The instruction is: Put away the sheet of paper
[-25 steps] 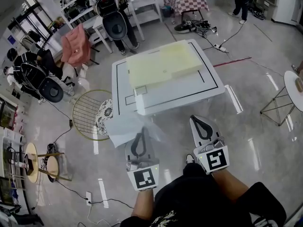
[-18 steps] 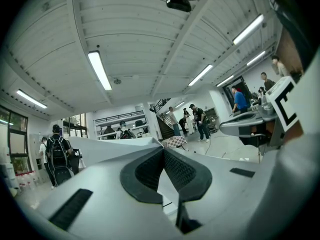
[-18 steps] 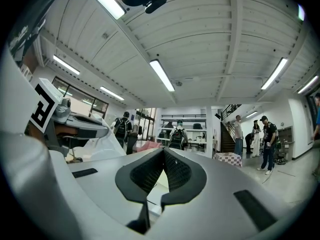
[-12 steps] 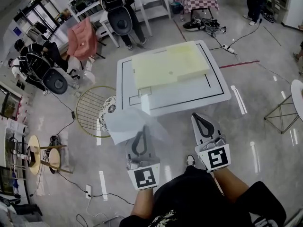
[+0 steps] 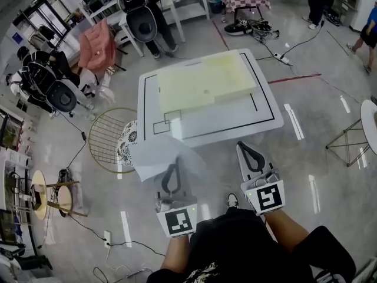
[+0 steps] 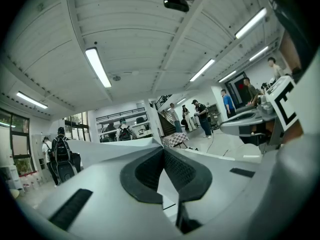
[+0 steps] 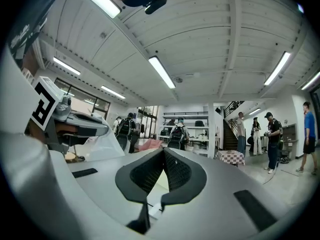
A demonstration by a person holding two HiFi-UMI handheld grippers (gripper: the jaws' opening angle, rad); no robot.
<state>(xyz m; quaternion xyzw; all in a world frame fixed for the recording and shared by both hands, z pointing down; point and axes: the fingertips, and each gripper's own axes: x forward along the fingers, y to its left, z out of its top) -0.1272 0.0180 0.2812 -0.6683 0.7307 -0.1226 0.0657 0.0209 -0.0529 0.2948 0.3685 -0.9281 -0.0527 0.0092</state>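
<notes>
A thin white sheet of paper [image 5: 152,155] hangs off the near left corner of the white table [image 5: 266,121], over the floor. My left gripper [image 5: 173,165] is shut on the sheet's near right edge. In the left gripper view the closed jaws [image 6: 163,151] meet at the tips and the sheet [image 6: 107,149] spreads away to the left. My right gripper [image 5: 244,148] hovers just before the table's front edge, shut with nothing in it. Its fingertips touch in the right gripper view [image 7: 164,151].
A pale yellow foam slab [image 5: 203,86] covers the far half of the table. A round wire stool [image 5: 106,139] and a patterned cushion [image 5: 125,145] stand left of the table. Chairs [image 5: 96,49], shelves and cables lie beyond. People stand far off.
The sheet stays clamped in the left gripper and both grippers keep their place before the table. Only the head view has shifted a little.
</notes>
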